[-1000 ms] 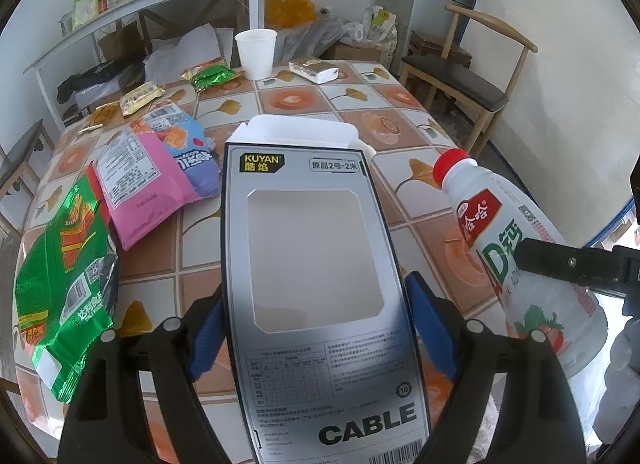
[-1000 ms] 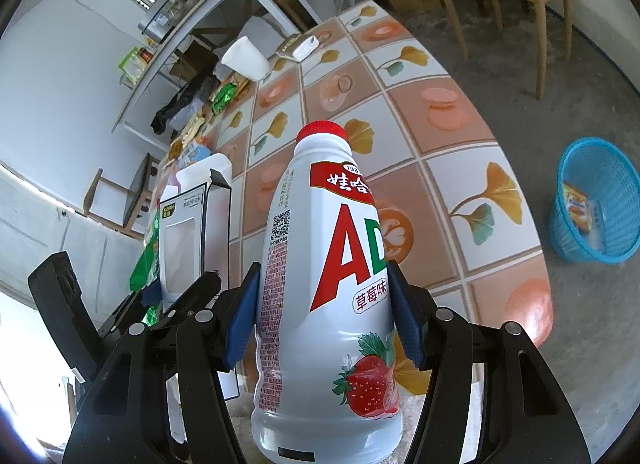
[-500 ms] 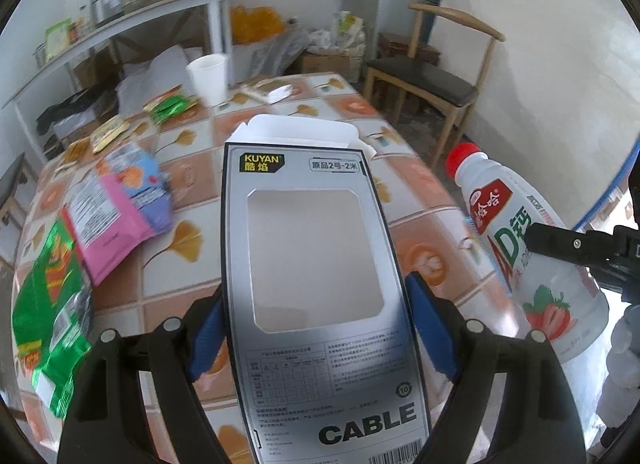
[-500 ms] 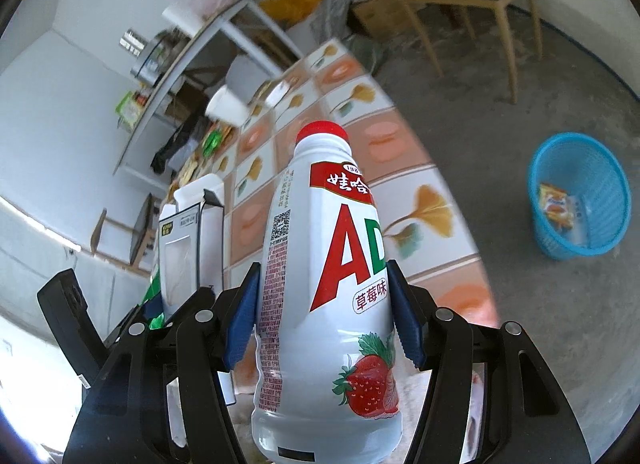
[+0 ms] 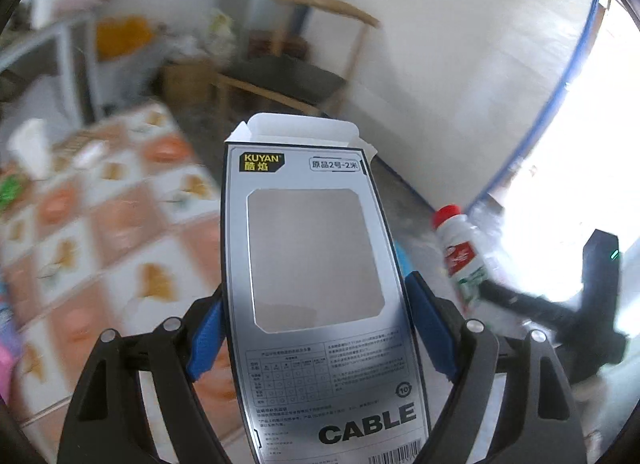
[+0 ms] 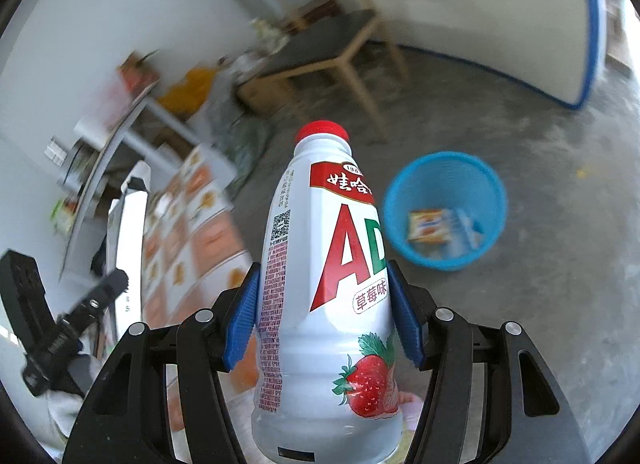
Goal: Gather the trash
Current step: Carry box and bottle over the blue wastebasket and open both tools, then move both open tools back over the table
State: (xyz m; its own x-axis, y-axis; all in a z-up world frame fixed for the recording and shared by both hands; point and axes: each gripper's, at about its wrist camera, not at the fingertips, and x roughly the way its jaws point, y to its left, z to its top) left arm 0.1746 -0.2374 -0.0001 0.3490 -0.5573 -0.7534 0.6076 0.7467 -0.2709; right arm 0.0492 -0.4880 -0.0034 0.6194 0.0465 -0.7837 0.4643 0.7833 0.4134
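1. Blue-padded fingers (image 5: 428, 328) of your left gripper (image 5: 316, 328) clamp the grey cardboard cable box (image 5: 316, 284); its open flap rises past the fingertips and its bottom edge is cut off.
2. Your right gripper (image 6: 322, 312) grasps the white plastic strawberry-drink bottle with a red cap (image 6: 324, 264) between its pads.
3. Beyond the right finger sits the round blue plastic basket (image 6: 444, 260), its contents blurred.
4. Left of both, the tiled table (image 5: 100, 232) is smeared.

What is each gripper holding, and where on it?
Left gripper: the empty cable box, clamped across its long side edges. Right gripper: the strawberry drink bottle, clamped around mid-body.
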